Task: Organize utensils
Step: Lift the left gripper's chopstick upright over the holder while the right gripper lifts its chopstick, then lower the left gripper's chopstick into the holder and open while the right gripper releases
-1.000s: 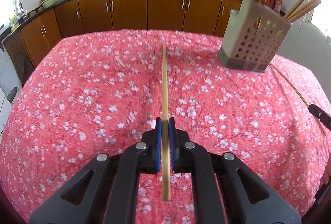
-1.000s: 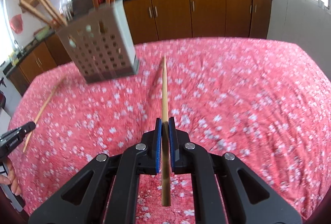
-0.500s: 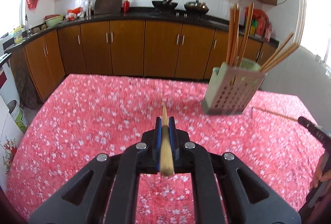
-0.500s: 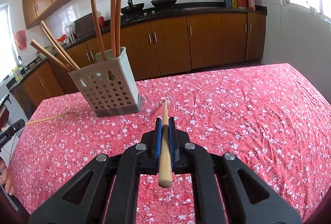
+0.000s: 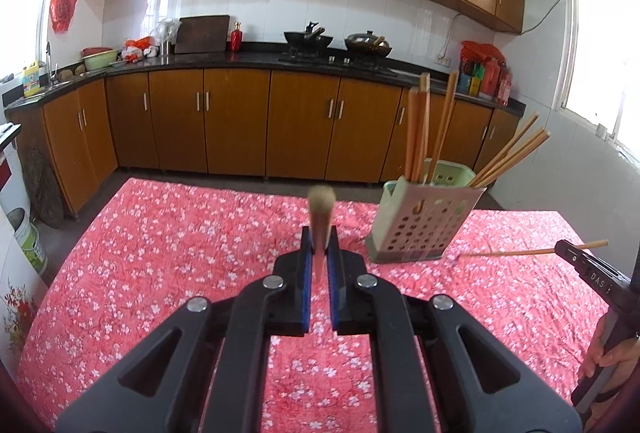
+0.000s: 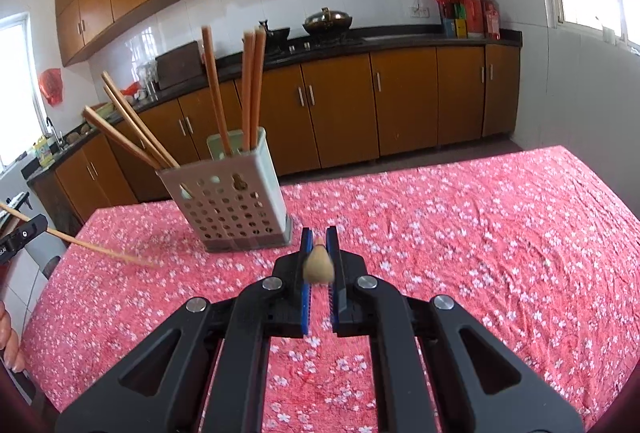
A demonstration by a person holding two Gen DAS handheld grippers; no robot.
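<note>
A perforated pale utensil holder [image 5: 420,223] stands on the red floral tablecloth [image 5: 160,253], with several wooden chopsticks upright and leaning in it; it also shows in the right wrist view [image 6: 236,201]. My left gripper [image 5: 319,251] is shut on a wooden chopstick [image 5: 320,217], seen nearly end-on, left of the holder. My right gripper [image 6: 319,253] is shut on another chopstick [image 6: 318,265], also end-on, just right of the holder. Each gripper shows in the other view, holding its chopstick [image 5: 520,253] [image 6: 92,247].
The table [image 6: 480,233] is covered by the red cloth. Brown kitchen cabinets [image 5: 240,121] and a black counter with woks [image 5: 308,41] stand behind. A white appliance [image 5: 16,233] stands at the left. A hand [image 5: 608,357] holds the right gripper's handle.
Both grippers have tilted up from looking down at the table to looking level across it. The held chopsticks now point along the view. The holder looks farther away.
</note>
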